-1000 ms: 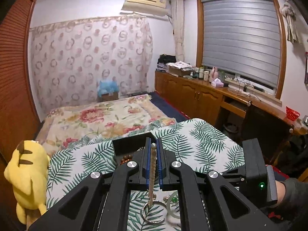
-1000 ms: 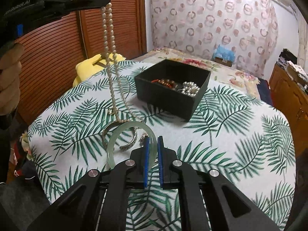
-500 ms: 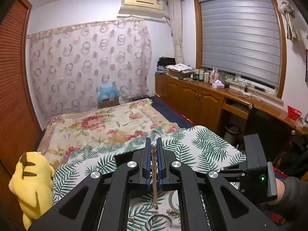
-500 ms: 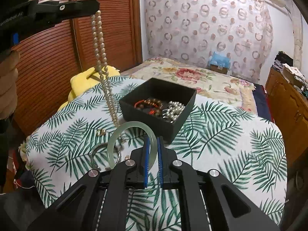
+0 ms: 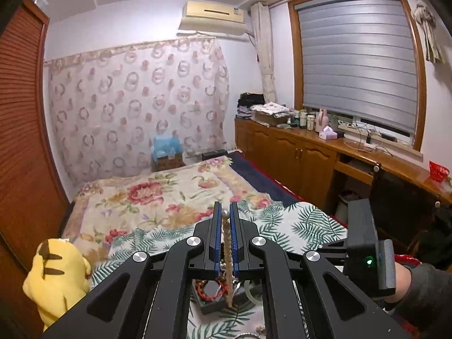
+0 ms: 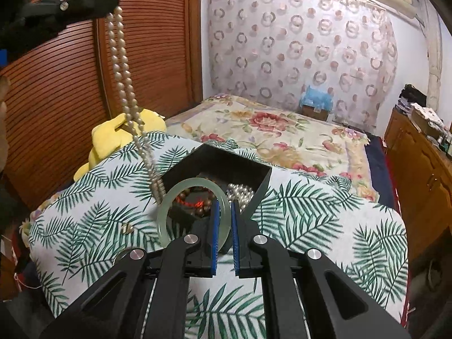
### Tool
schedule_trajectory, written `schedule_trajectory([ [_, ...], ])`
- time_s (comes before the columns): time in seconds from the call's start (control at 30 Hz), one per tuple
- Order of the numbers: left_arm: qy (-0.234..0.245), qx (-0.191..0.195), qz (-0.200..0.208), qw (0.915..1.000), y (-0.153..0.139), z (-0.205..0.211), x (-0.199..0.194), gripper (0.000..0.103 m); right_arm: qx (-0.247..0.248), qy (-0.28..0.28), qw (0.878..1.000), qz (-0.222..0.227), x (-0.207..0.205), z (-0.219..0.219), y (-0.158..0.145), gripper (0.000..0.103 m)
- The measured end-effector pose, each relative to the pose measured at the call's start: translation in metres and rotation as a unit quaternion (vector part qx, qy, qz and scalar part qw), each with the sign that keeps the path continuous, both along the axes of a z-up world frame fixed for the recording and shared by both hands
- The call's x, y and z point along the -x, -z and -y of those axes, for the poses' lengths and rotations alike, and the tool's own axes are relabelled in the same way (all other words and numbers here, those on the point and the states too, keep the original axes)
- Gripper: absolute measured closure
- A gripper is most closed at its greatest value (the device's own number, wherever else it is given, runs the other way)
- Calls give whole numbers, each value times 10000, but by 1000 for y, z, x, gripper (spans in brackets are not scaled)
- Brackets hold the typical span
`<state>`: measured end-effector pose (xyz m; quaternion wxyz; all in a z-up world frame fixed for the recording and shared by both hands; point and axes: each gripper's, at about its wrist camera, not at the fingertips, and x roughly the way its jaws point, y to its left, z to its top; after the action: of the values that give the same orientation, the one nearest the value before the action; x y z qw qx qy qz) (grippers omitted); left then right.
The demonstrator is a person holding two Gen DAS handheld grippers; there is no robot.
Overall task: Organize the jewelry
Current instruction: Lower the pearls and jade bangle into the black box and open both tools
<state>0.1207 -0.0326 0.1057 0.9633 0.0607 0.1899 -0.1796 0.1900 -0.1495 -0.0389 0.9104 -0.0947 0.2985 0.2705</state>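
The left gripper (image 5: 225,212) is closed on a long pearl necklace (image 6: 124,84). In the right wrist view the left gripper (image 6: 111,5) is high up at the far left, and the necklace hangs down from it in two strands. The low end of the necklace reaches the left side of the black box (image 6: 226,161) — I cannot tell if it touches the box or the cloth. In the left wrist view the pearl necklace (image 5: 227,254) runs down between the blue pads (image 5: 216,237), and the black box (image 5: 209,305) sits right below.

The right gripper (image 6: 223,202) is closed on a pale green bangle (image 6: 169,200). The bangle stands up on its edge, and its right side is pinched between the blue pads (image 6: 214,234). It is held up just in front of the near side of the box. Through the ring you can see brown and red beads (image 6: 195,197) inside the box. White pearls (image 6: 240,192) lie in the box too, on the right side.

The box sits on a table with a white cloth with green leaves (image 6: 325,220). A small gold thing (image 6: 127,228) lies on the cloth to the left — too small to tell what it is. A yellow plush toy (image 6: 113,138) sits past the far left edge of the table, next to the brown slatted doors (image 6: 56,84). A bed with a flower blanket (image 6: 268,130) is behind the table.
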Motion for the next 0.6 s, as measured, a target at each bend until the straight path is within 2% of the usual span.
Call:
schedule_trajectory([
  [0.4, -181, -115, 30, 9998, -18, -1, -27, 98, 158, 94, 9998, 39, -41, -16, 8, 94],
  [0.6, -257, -167, -114, 9995, -5, 4, -44, 98, 82, 157, 9998, -100, -57, -20, 18, 94],
])
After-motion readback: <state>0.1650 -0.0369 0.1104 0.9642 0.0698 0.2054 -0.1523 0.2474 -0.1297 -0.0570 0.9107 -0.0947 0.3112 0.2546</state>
